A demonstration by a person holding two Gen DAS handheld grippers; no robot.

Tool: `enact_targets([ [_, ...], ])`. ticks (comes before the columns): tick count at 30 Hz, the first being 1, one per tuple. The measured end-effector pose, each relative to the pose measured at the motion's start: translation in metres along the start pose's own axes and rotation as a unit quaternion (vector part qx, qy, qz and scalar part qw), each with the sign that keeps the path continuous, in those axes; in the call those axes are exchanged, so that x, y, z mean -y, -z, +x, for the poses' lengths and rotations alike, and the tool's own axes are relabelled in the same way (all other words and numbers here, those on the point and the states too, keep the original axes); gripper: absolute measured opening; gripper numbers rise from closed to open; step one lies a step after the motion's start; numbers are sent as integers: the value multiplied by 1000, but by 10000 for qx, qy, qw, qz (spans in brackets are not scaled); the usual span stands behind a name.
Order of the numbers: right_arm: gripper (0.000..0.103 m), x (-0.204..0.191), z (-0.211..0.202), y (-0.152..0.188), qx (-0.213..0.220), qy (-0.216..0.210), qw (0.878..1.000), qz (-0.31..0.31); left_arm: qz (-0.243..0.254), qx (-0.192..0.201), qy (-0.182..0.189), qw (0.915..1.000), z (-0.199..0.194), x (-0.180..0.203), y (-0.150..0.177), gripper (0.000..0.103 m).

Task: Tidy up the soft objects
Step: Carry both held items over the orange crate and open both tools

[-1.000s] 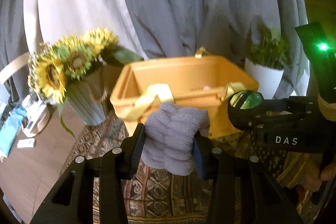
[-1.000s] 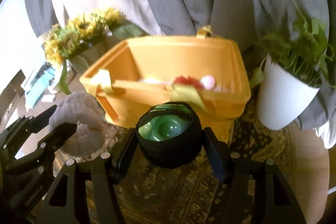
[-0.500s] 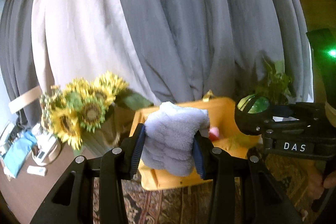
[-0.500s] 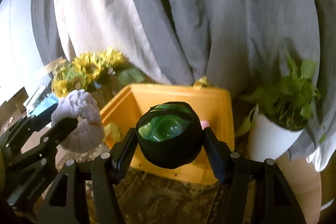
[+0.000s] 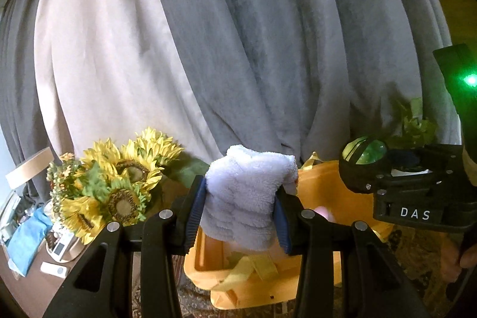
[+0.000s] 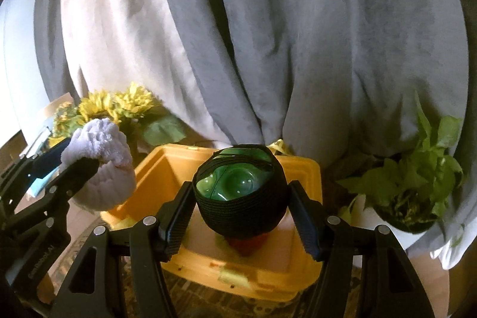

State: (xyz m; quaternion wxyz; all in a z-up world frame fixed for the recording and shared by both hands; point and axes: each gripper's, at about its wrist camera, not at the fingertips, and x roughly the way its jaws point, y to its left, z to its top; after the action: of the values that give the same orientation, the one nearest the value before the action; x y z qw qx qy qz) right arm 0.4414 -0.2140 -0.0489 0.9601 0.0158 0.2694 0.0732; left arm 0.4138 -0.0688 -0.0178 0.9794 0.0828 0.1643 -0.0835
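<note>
My left gripper is shut on a pale lilac fluffy towel, folded into a bundle and held above the near left part of the orange bin. My right gripper is shut on a green ball in a black mesh cover, held over the orange bin. From the right wrist view the towel and the left gripper hang to the left of the bin. The ball shows at the right in the left wrist view. Inside the bin lie a red soft thing and a pink one.
A vase of sunflowers stands left of the bin. A potted green plant in a white pot stands to its right. Grey and cream curtains hang close behind. A patterned cloth covers the table; small items lie at far left.
Both grippers have risen and tilted upward with their loads, so the bin has dropped low in both views and the curtains fill more of them. Both grips are unchanged.
</note>
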Motion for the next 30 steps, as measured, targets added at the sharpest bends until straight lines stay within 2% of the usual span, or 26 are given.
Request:
enact_targets([
  [5,64,5,26,-5,-166,17,9999,1,2,-184,63,9998,28,-2,-1,42],
  [16,64,22,86,1,-922,-51,9956,175,35,-818,369,9960,91,7,8,43],
  [26,64,32,112,10,-1350,44,9905,276,154,-1263,463,9908,129,11,16,44],
  [29,65,33,114,12,-1463,72,9888,290,196,-1363,440,9895,135,13,20,52],
  [30,65,34,118,13,-1510,63,9880,303,196,-1379,435,9893,136,13,21,58],
])
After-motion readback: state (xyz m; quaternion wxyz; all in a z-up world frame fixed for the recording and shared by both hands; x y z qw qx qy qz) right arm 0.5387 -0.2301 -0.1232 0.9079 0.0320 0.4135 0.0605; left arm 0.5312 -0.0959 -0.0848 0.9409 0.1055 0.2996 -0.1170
